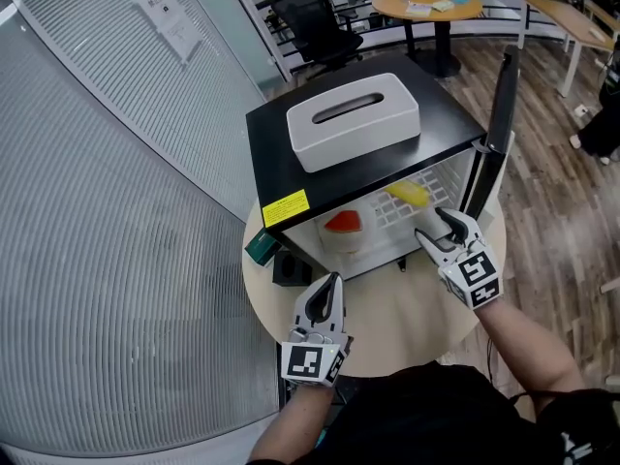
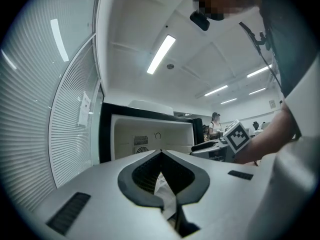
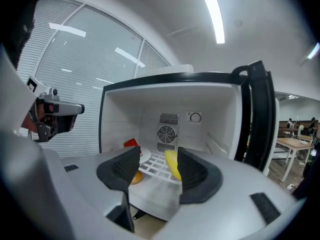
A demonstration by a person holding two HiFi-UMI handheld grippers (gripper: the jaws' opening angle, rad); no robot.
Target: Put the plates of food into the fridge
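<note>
Left gripper (image 1: 327,289) and right gripper (image 1: 436,227): pale grey shells, black ribbed pads (image 3: 122,170) lining the jaws. Each carries a white cube (image 1: 480,277) printed with black square markers. Person wears a black top (image 1: 426,417); forearms uncovered.

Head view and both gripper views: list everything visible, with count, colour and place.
fridge: one, black with a white inside, on the near table, door open to the right
tissue box: one, white, on top of the fridge
sticker: one, yellow, front left corner of the fridge top
wire shelf: one, white, inside the fridge
red food: one, on a white plate, left on the shelf
yellow food: one, right on the shelf
orange thing: one, under the shelf, partly hidden
near table: one, round, beige
green thing: one, left of the fridge, unclear
office chair: one, black, background
far table: one, round, wooden
left gripper: jaws together, empty
right gripper: jaws apart, empty, at the fridge opening
</note>
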